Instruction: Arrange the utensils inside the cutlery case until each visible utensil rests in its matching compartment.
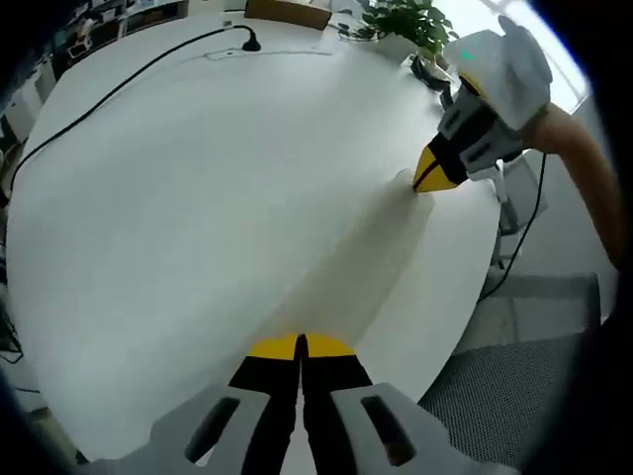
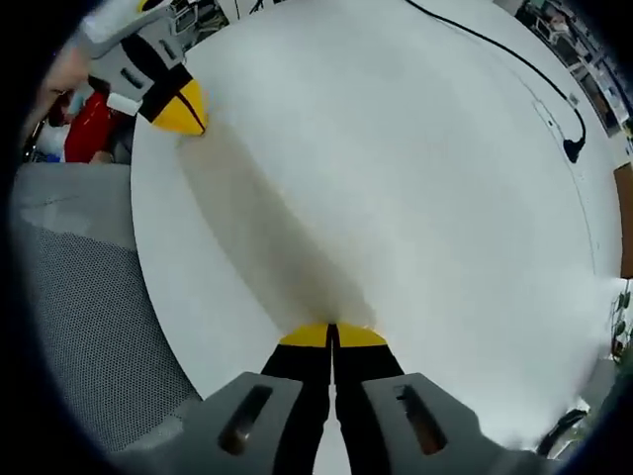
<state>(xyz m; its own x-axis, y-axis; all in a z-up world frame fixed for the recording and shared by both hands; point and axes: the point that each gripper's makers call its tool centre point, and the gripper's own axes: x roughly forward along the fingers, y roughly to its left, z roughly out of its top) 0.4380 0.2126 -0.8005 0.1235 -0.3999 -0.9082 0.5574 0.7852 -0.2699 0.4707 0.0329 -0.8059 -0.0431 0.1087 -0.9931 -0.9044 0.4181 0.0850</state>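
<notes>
Left gripper (image 1: 300,346): fingers together, nothing clamped, hovering over near edge of white desk (image 1: 218,198). Right gripper (image 2: 332,336): fingers likewise pressed together, empty, tip close to desk surface, apparently a parked posture before any grasp. Farther off: black cable (image 1: 129,79), potted plant (image 1: 410,25), mesh chair (image 2: 89,327). Cutlery case and utensils: location cannot be told.

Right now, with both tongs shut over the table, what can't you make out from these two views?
- Cutlery case and utensils: I see none on the white table in the left gripper view or the right gripper view.
- Black cable: right gripper view, cut off by the top edge; its start is unknown.
- Potted plant: left gripper view, cropped at the top.
- Right tongs: tips closed; contact with the table unclear.
- Left tongs: closed, nothing held.
</notes>
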